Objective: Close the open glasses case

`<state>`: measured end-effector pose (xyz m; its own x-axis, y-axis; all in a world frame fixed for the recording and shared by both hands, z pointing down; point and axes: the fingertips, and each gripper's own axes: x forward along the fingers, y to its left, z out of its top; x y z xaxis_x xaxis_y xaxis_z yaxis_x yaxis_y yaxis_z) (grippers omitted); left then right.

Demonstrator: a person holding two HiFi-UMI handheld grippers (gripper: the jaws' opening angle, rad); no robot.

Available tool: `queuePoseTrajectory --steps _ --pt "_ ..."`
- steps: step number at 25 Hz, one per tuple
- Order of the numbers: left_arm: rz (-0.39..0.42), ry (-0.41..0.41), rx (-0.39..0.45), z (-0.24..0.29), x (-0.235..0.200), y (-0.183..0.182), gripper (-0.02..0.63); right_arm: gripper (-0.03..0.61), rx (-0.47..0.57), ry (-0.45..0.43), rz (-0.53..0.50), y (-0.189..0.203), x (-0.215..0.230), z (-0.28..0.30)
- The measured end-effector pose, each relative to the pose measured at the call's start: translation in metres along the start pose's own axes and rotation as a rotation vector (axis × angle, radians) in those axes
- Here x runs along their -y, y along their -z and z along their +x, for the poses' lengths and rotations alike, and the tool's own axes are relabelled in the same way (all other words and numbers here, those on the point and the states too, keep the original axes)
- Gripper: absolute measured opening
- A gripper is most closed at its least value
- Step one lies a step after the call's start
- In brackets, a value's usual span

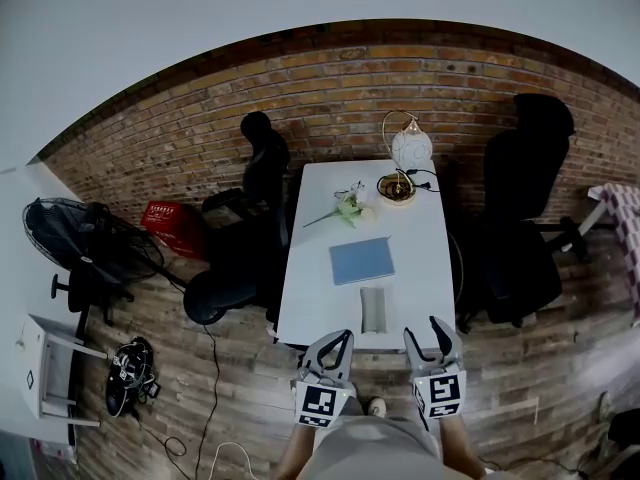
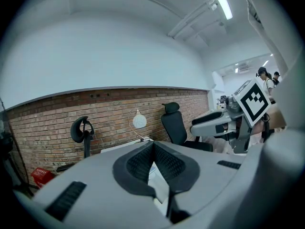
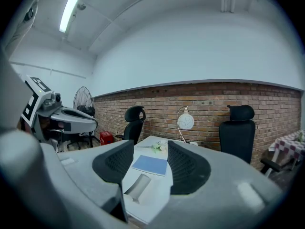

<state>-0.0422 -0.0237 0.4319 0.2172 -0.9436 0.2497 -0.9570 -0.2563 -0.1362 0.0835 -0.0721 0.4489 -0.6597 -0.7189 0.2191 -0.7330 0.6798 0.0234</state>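
The grey glasses case (image 1: 373,309) lies lengthwise near the front edge of the white table (image 1: 420,238); in the right gripper view the glasses case (image 3: 138,186) shows between the jaws, and whether its lid is up is unclear. Both grippers hang short of the table's front edge, apart from the case. My left gripper (image 1: 340,340) is shut with nothing in it; in its own view the left gripper (image 2: 153,144) has its pads meeting at the tips. My right gripper (image 1: 422,328) stands open and empty, and in its own view the right gripper (image 3: 150,149) has a wide gap.
A blue notebook (image 1: 362,260) lies mid-table. Behind it are a flower sprig (image 1: 346,209), a round dish (image 1: 396,188) and a globe lamp (image 1: 411,149). Black office chairs stand at the left (image 1: 250,218) and right (image 1: 520,228). On the floor at the left are a fan (image 1: 80,238) and a red basket (image 1: 172,224).
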Motion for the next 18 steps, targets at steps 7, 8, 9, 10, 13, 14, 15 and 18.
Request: queuePoseTrajectory --steps 7,8,9,10,13,14,15,18 --pt "0.013 0.011 0.012 0.009 -0.009 -0.003 0.003 0.223 -0.002 0.008 0.002 0.001 0.001 0.011" --pt "0.008 0.012 0.010 0.011 -0.010 -0.002 0.003 0.222 -0.004 0.013 0.004 0.001 0.002 0.013" --pt "0.010 0.016 0.012 0.013 -0.012 -0.002 0.003 0.224 -0.006 0.020 0.006 0.001 0.003 0.016" --pt "0.017 0.021 0.017 0.016 -0.014 -0.002 0.002 0.223 -0.006 0.026 0.008 0.001 0.004 0.019" --pt "0.027 0.038 0.024 0.027 -0.023 -0.001 0.003 0.223 0.006 0.035 0.008 0.000 0.006 0.030" --pt "0.016 0.042 0.018 0.031 -0.026 0.001 0.003 0.222 0.000 0.041 0.010 0.001 0.007 0.034" --pt "0.011 0.048 0.015 0.035 -0.029 0.003 0.003 0.222 -0.010 0.049 0.014 0.002 0.008 0.038" --pt "0.029 0.081 0.026 0.048 -0.037 0.004 0.003 0.222 -0.017 0.068 0.020 0.003 0.011 0.050"
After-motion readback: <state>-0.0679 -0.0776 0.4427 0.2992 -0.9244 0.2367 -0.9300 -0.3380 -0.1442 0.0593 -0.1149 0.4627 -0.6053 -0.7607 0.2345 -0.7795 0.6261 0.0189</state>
